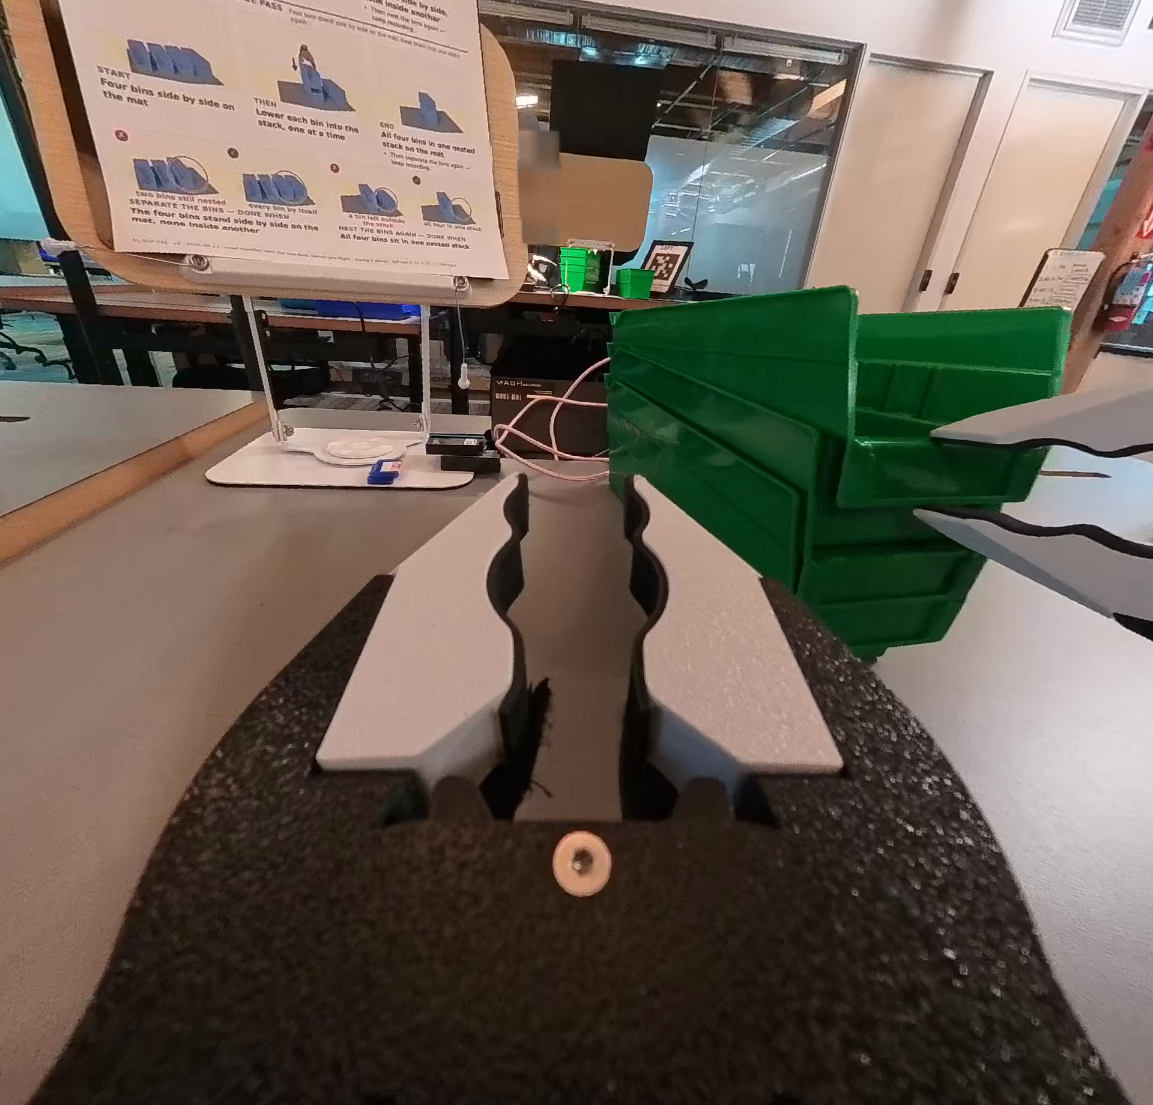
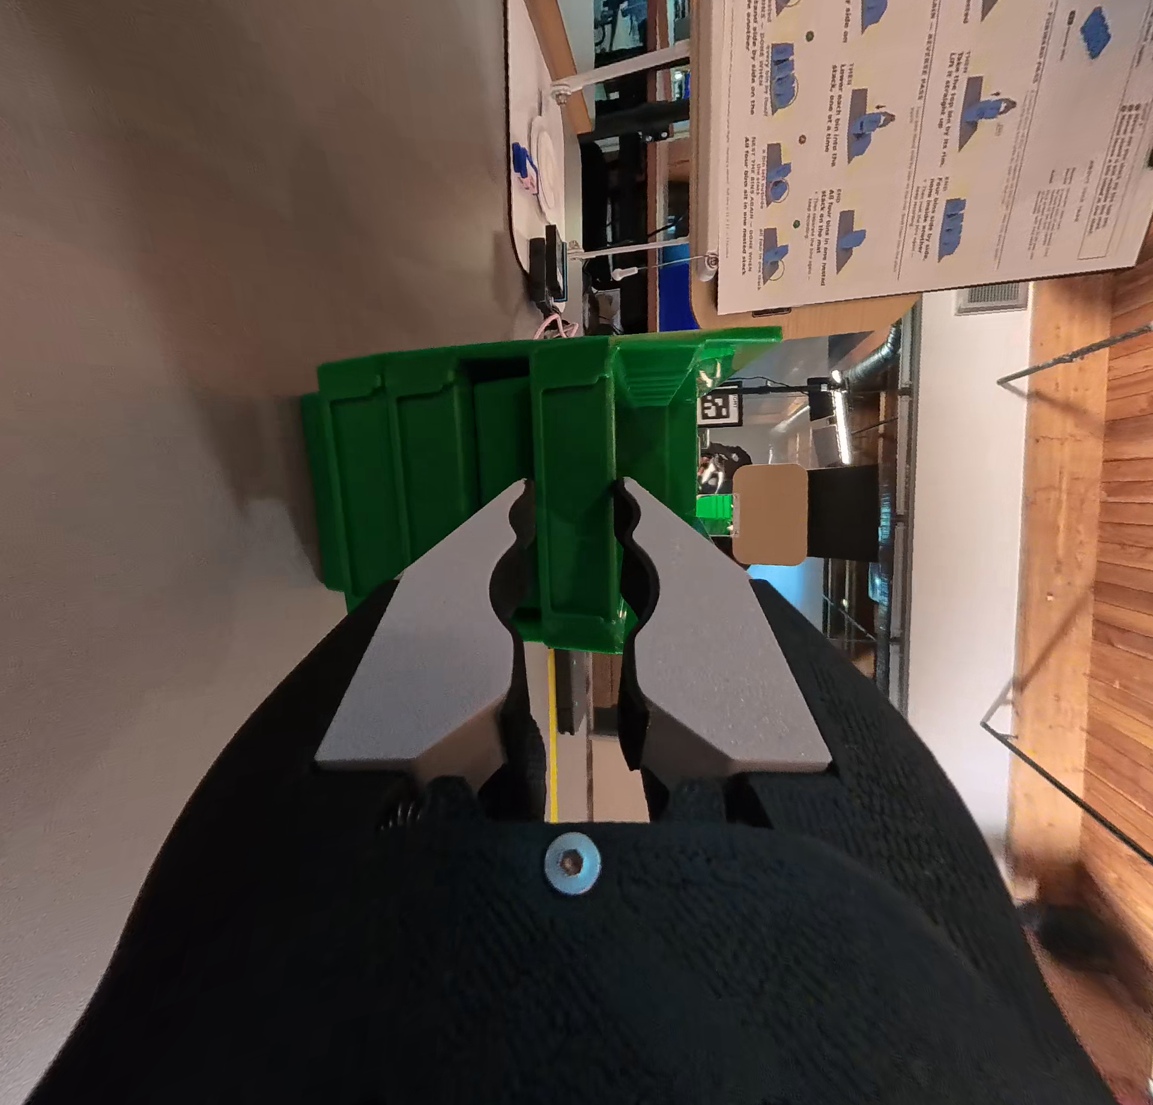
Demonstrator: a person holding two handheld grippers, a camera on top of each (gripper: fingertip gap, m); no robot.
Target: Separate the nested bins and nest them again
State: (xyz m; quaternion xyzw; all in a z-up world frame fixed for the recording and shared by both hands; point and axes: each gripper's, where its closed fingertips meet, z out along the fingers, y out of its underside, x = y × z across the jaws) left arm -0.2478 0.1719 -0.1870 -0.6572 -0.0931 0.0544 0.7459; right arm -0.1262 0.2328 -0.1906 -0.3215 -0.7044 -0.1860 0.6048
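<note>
Green plastic fills the action: the stack of nested bins [image 1: 736,451] sits on the grey table [image 1: 156,638], at about 2 o'clock from the left gripper [image 1: 577,488]. That left gripper hangs low over the bare table just beside the stack, fingers spread and holding nothing.

Over to the right gripper [image 2: 574,491], rolled on its side, coming in from 3 o'clock in the left wrist view. Its fingers straddle the front lip of the top bin [image 2: 577,513], one on each face. The pads look close against the plastic, but whether they truly bite yet I cannot tell. The top bin appears tilted, riding higher than the three below, with a dark gap showing under it.

So this reads as the separating pass, first bin coming off. The instruction sheet [image 1: 281,108] on its stand looks on at 11 o'clock, and pink wires [image 1: 549,413] trail behind the stack.

Next move, as I judge it: firm the pinch on that lip and draw the bin straight up, so it doesn't drag the lower ones along. The idle left gripper is well placed to steady the stack if it clings.
</note>
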